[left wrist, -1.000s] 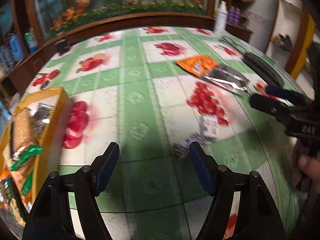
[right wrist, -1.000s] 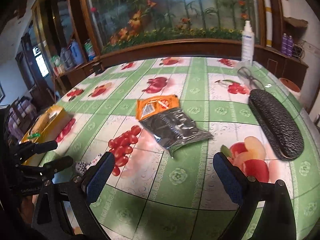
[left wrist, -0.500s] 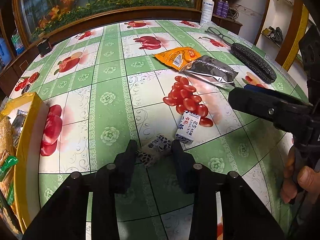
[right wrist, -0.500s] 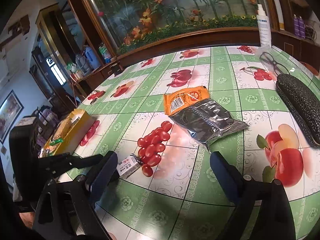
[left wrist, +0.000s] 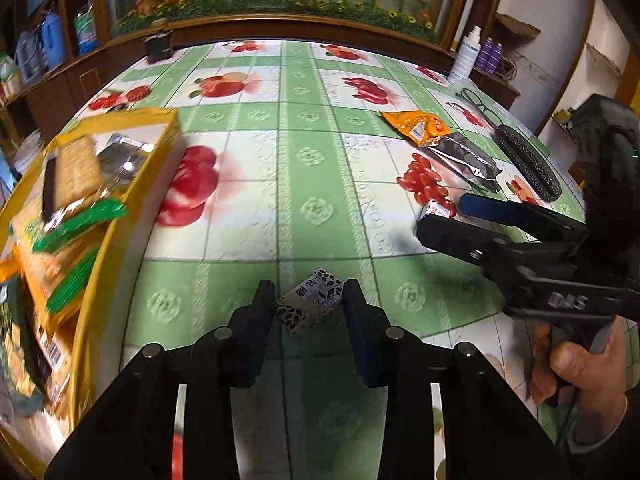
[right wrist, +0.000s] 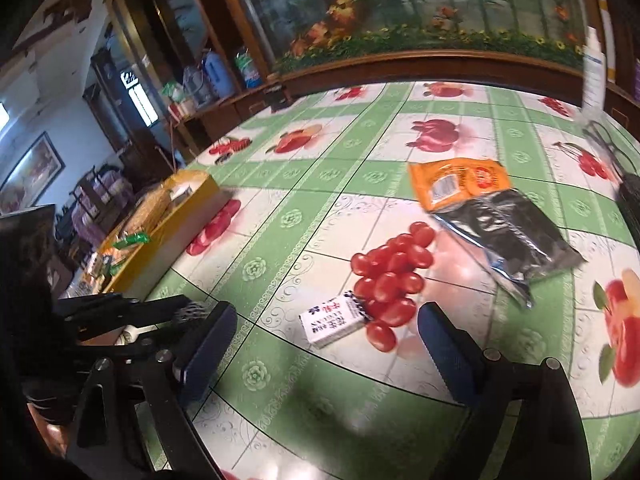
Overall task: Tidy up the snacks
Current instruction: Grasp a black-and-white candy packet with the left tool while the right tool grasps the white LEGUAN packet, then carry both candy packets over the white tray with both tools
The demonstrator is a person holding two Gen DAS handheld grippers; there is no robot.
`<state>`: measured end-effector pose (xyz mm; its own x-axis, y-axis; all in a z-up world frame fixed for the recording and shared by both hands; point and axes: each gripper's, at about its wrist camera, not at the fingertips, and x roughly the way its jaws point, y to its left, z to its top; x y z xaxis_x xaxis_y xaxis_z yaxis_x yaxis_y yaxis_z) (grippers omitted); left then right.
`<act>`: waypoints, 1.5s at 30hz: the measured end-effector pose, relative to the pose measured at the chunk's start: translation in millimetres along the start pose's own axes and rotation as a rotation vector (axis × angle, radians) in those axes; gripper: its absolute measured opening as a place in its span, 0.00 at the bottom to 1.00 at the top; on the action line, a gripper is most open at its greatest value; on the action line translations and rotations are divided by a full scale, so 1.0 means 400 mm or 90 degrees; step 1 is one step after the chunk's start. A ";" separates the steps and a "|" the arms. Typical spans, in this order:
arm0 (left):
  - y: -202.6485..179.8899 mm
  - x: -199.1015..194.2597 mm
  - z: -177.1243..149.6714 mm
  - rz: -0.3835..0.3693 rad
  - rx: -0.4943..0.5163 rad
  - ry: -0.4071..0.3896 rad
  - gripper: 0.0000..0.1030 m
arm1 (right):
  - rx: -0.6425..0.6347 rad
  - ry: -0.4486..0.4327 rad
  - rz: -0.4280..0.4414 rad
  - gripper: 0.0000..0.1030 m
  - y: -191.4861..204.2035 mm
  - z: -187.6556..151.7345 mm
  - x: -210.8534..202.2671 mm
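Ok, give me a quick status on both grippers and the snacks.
Left gripper shut on spotted candy, lifted. Right gripper open, small white candy box ahead between its jaws. Yellow snack box to the left, path unobstructed.

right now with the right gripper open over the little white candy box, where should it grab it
Pinch the white candy box across its two long sides, coming straight down from above. It lies flat on the tablecloth, apart from the other packets, and looks narrower than the right gripper's open jaws, which already straddle it.
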<state>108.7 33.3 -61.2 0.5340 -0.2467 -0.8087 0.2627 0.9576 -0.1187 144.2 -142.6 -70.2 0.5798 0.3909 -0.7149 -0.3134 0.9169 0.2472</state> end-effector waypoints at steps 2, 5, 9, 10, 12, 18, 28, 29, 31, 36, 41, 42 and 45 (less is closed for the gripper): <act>0.012 -0.007 -0.013 -0.002 -0.011 0.003 0.31 | -0.012 0.024 -0.004 0.77 0.012 0.001 0.022; 0.019 -0.017 -0.028 0.001 -0.018 0.004 0.31 | -0.030 0.031 -0.024 0.72 0.027 0.005 0.036; 0.025 -0.032 -0.046 -0.010 -0.030 0.005 0.31 | -0.073 0.041 -0.075 0.54 0.050 0.004 0.044; 0.026 -0.034 -0.050 -0.007 -0.031 0.006 0.31 | -0.082 0.041 -0.087 0.51 0.057 0.003 0.045; 0.029 -0.037 -0.056 -0.008 -0.037 0.008 0.31 | -0.100 0.041 -0.112 0.36 0.068 0.002 0.049; 0.031 -0.068 -0.065 -0.005 -0.050 -0.004 0.31 | -0.067 0.029 -0.068 0.35 0.064 -0.004 0.032; 0.034 -0.140 -0.058 0.053 -0.062 -0.060 0.32 | -0.015 -0.065 0.023 0.35 0.108 -0.022 -0.074; 0.035 -0.148 -0.056 0.063 -0.064 -0.066 0.32 | -0.019 -0.070 0.032 0.35 0.120 -0.023 -0.079; 0.037 -0.163 -0.055 0.081 -0.069 -0.076 0.32 | -0.025 -0.081 0.045 0.35 0.142 -0.027 -0.088; 0.041 -0.195 -0.059 0.121 -0.074 -0.098 0.32 | -0.031 -0.090 0.071 0.35 0.173 -0.035 -0.096; 0.043 -0.224 -0.062 0.161 -0.072 -0.119 0.32 | -0.021 -0.102 0.077 0.35 0.169 -0.038 -0.109; 0.043 -0.227 -0.062 0.165 -0.072 -0.122 0.32 | -0.020 -0.103 0.077 0.35 0.167 -0.039 -0.109; 0.043 -0.237 -0.064 0.176 -0.071 -0.130 0.32 | -0.016 -0.106 0.079 0.35 0.164 -0.040 -0.111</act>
<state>42.0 76.8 -1.2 0.7253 0.0106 -0.6884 0.0020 0.9998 0.0175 85.8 -101.3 -32.6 0.6512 0.5101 -0.5619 -0.4075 0.8596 0.3082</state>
